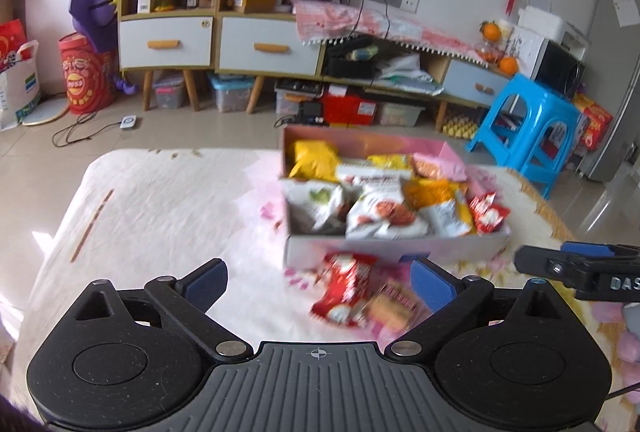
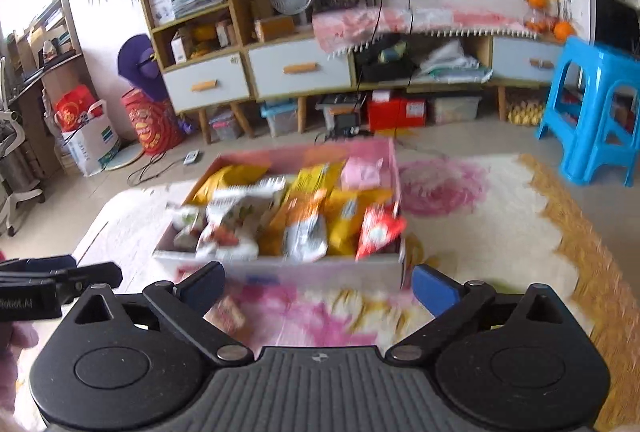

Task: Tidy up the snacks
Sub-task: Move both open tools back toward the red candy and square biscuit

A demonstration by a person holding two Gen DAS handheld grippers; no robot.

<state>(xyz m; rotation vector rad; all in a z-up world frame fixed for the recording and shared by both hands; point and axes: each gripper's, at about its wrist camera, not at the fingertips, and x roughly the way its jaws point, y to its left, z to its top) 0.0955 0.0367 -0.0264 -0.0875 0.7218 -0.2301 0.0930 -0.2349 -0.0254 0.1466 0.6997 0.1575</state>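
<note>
A pink and white cardboard box stands on the table, filled with several snack packets in white, yellow, orange and red. In the left wrist view a red snack packet and a pink biscuit packet lie on the cloth in front of the box. My left gripper is open and empty, hovering just above those two packets. My right gripper is open and empty, in front of the box's near wall. The pink biscuit packet shows by its left finger.
The table has a white and pink flowered cloth with a golden border. A thin wooden stick lies at the left. A blue plastic stool stands behind the table on the right. Cabinets line the back wall.
</note>
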